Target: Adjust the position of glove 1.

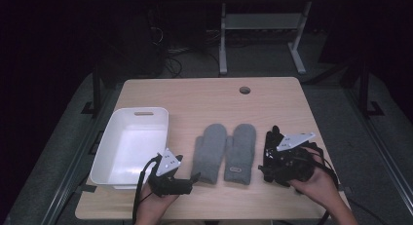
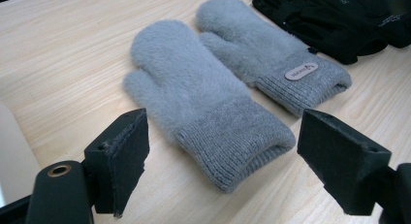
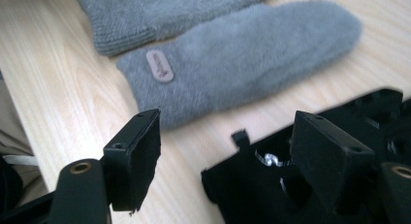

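Two grey fuzzy mittens lie side by side mid-table, fingers pointing away: the left mitten (image 1: 210, 152) (image 2: 194, 93) and the right mitten (image 1: 241, 152) (image 2: 257, 44) (image 3: 252, 59), which has a small label on its cuff. A pair of black gloves (image 1: 275, 154) (image 2: 334, 20) (image 3: 261, 190) lies to their right. My left gripper (image 1: 195, 178) (image 2: 225, 136) is open, its jaws on either side of the left mitten's ribbed cuff and apart from it. My right gripper (image 1: 269, 160) (image 3: 228, 134) is open just over the black gloves, holding nothing.
A white plastic bin (image 1: 141, 110) stands empty at the table's left side, close to my left hand. The wooden table (image 1: 204, 96) has a cable hole (image 1: 245, 90) near its far edge. Desk legs and cables sit on the floor beyond.
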`<state>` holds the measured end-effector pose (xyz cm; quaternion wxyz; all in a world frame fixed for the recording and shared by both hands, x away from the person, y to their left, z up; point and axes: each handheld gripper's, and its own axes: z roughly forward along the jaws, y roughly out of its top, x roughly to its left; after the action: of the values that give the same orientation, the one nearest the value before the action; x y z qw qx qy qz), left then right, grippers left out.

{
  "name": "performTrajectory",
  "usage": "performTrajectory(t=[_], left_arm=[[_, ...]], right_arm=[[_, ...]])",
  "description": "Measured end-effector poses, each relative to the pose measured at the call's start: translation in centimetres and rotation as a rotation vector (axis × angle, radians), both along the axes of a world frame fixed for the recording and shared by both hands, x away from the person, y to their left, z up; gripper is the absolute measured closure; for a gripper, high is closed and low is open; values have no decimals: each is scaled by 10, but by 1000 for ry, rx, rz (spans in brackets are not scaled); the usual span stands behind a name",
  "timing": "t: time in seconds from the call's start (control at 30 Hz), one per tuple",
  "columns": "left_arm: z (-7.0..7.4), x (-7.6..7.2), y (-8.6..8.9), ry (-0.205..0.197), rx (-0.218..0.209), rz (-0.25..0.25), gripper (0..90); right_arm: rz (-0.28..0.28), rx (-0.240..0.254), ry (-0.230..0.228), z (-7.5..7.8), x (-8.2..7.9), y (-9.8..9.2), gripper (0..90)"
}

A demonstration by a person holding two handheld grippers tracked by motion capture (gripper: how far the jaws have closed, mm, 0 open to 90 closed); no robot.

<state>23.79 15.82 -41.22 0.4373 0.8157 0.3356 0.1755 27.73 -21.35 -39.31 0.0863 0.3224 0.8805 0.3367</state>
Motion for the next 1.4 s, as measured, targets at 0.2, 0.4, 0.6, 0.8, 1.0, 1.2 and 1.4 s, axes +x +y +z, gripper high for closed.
performTrajectory(t=[0.2, 0.4, 0.6, 0.8, 1.0, 1.2, 1.4], left_arm=[[0, -2, -1, 0, 4, -4, 186], [-2, 0, -1, 7, 0, -2, 186], [-2, 0, -1, 5, 3, -5, 186], [-2, 0, -1, 3, 0, -10, 187], [-2, 0, -1, 3, 3, -12, 187], [-2, 0, -2, 2, 3, -16, 187], [-2, 0, -3, 3, -1, -12, 187]], right_arm=[[48, -25, 9, 3, 19, 20, 276], [79, -47, 40, 1, 35, 37, 288], [101, -71, 56, -2, 52, 51, 294], [119, -109, 66, -9, 66, 65, 380], [127, -149, 92, -20, 78, 74, 386], [123, -219, 103, -36, 88, 80, 381], [134, -272, 115, -49, 87, 85, 409]])
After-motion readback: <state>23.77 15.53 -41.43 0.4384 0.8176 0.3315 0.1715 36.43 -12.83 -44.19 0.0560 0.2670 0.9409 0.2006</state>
